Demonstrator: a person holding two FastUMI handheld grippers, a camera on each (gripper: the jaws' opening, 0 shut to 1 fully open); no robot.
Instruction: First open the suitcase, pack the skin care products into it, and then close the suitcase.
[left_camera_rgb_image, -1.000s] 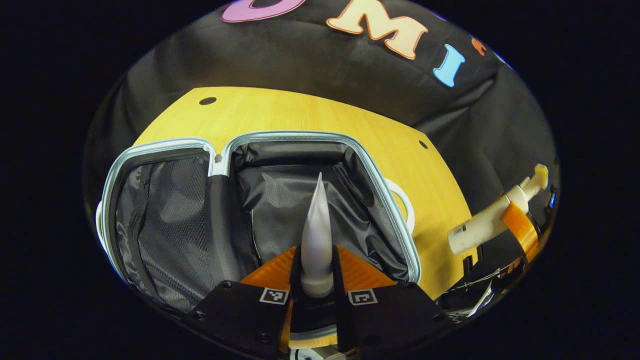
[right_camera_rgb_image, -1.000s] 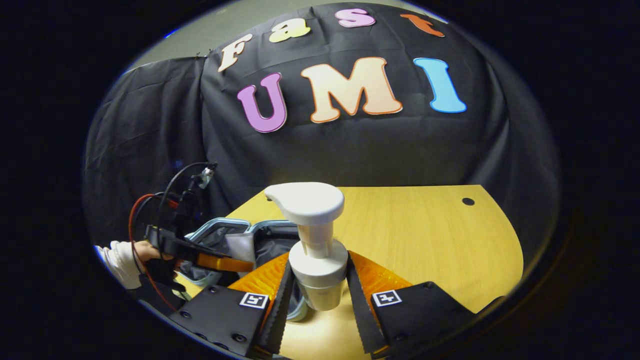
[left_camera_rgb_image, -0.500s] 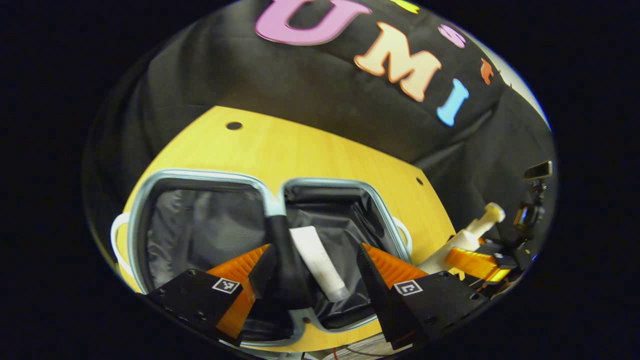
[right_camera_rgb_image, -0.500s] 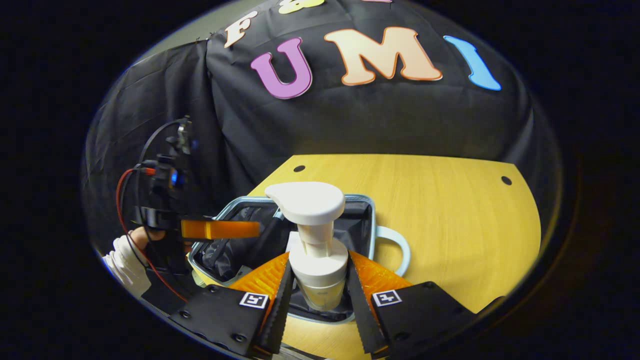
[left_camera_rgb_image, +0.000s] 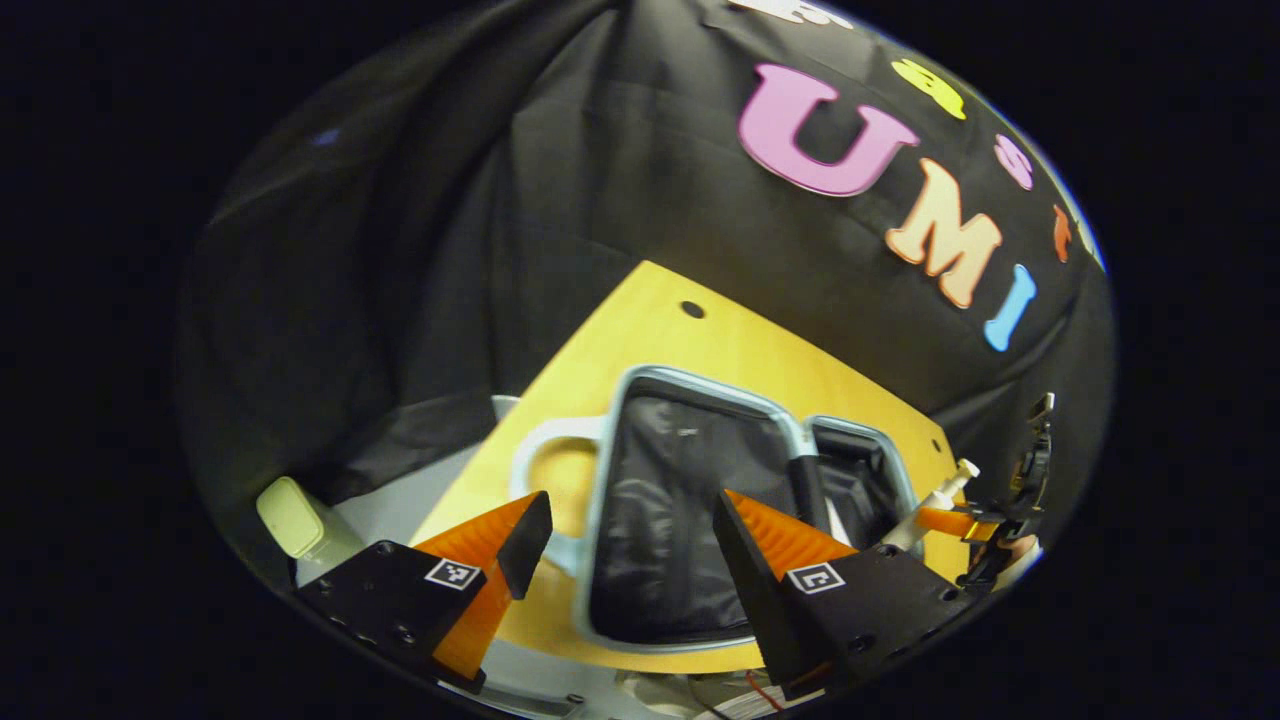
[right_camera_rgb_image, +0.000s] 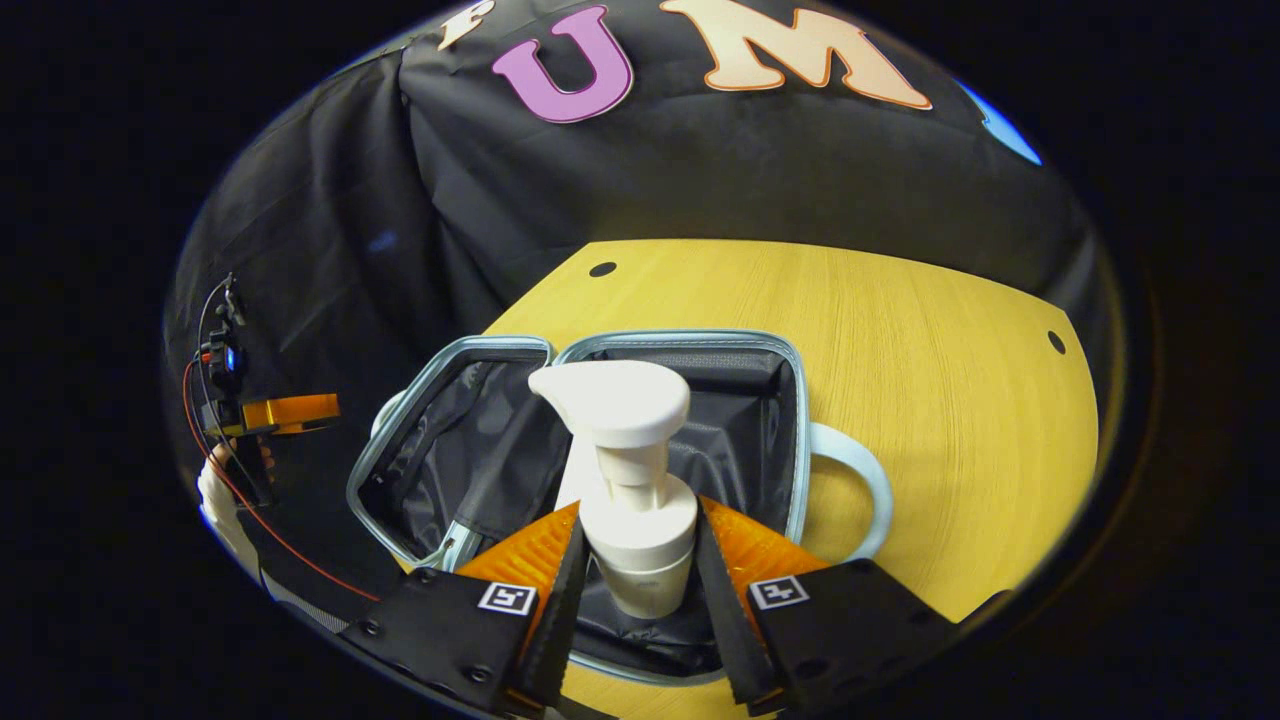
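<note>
Wooden table (right_camera_rgb_image: 900, 330) bears open suitcase (right_camera_rgb_image: 790, 400); right tongs (right_camera_rgb_image: 635, 590) clamp pump bottle (right_camera_rgb_image: 625, 470); left tongs (left_camera_rgb_image: 630, 540) spread empty.

Each gripper (right_camera_rgb_image: 635, 560) has black bolted finger mounts with square black-and-white tags. The far left gripper (right_camera_rgb_image: 290, 412) trails a red cable; what looks like a white sleeve (right_camera_rgb_image: 215, 495) shows below it.

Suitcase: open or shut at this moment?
Open: the suitcase lies spread flat on the table, both dark-lined halves showing.
</note>
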